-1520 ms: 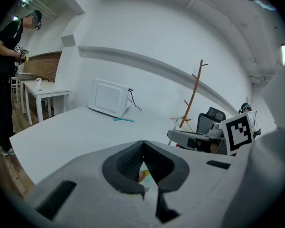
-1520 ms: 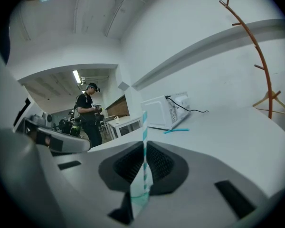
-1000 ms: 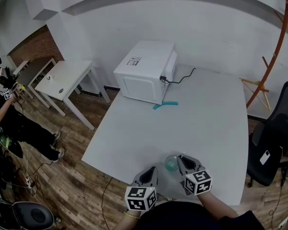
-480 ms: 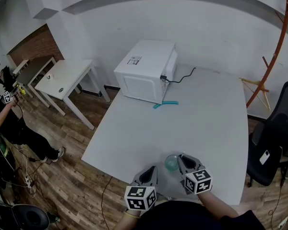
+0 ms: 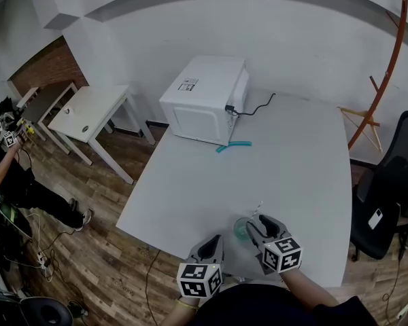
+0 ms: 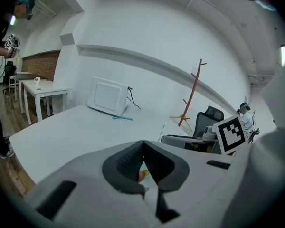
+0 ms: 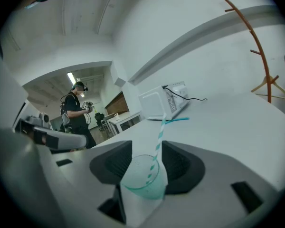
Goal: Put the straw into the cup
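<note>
- Right gripper: jaws are opening and stand wide, one on each side of the clear teal-tinted plastic cup. The pads do not press on the cup.
- The cup stands upright on the white rectangular table, right between the right gripper's jaws, near the table's near edge.
- Teal-and-white striped paper straw: its lower end sits inside the cup. It leans away from the right gripper, with its top rising well above the rim.
- Left gripper: jaw tips meet, with nothing between them. It hangs just to the left of the right gripper, beside the cup and apart from it.
- Plain teal straw: lies flat on the table, well ahead of both grippers, just in front of the white box-shaped microwave oven.
</note>
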Available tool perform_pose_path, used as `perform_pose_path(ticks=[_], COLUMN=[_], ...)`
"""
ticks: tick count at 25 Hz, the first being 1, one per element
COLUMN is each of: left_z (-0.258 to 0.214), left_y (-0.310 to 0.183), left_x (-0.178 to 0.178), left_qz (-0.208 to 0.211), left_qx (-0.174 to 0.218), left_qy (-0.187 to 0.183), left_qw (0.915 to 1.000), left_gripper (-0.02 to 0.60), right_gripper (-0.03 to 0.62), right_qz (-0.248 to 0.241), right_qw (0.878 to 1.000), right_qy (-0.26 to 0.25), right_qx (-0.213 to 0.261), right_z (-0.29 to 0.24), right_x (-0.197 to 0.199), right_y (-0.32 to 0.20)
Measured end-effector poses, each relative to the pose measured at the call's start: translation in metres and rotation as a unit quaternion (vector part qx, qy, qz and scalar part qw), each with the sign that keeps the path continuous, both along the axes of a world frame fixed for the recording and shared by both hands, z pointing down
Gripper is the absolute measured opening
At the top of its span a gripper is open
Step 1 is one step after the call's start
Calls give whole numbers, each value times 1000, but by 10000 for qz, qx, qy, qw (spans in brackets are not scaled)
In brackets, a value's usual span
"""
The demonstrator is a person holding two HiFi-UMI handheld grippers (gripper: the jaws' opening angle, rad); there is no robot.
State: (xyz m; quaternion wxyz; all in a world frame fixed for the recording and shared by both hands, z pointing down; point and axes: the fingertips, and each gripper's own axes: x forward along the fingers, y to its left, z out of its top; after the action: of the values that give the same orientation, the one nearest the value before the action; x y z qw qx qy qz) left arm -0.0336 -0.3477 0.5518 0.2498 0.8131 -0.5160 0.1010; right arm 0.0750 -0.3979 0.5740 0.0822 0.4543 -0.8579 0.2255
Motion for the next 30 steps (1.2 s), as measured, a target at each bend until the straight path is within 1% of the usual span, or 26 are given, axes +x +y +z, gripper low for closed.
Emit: perform_pose_path(ticks=[2,16,21,24,26,27,29,30], left_z=[0,1,1,1,0,0,-1,-2], left_y=[1,8,13,16,18,20,24,27], left_x=[1,1,1,2,3,4,5,5], left_qz=[33,107,156,197,239,261,301,317], left_qx=[-5,4,12,17,43,61,89,94], left_qy=[-1,9,22,31,36,41,50,53], left_qw=[10000,9999,9999,9998,9997,9996,9995,9994], left_gripper=[11,11,11,11,11,11,11,11], right_gripper=[184,185,184,184,168,150,78,62], right_qz=[30,41,124,54,13,12,21,14], right_qw=[10000,9999,9993,9987,9982,9979,9970,9965], right_qy=[3,-100,-172,-230,-206,-164,-39,31], right_qx=[0,91,321,453,563,633,777,837], right_z=[0,-11,-27,-38,-46,-50,-55,-57], right_x=[0,-4,-4,-7,-9,-10,-11,-11], right_y=[1,12,19,25,31,34,41,46])
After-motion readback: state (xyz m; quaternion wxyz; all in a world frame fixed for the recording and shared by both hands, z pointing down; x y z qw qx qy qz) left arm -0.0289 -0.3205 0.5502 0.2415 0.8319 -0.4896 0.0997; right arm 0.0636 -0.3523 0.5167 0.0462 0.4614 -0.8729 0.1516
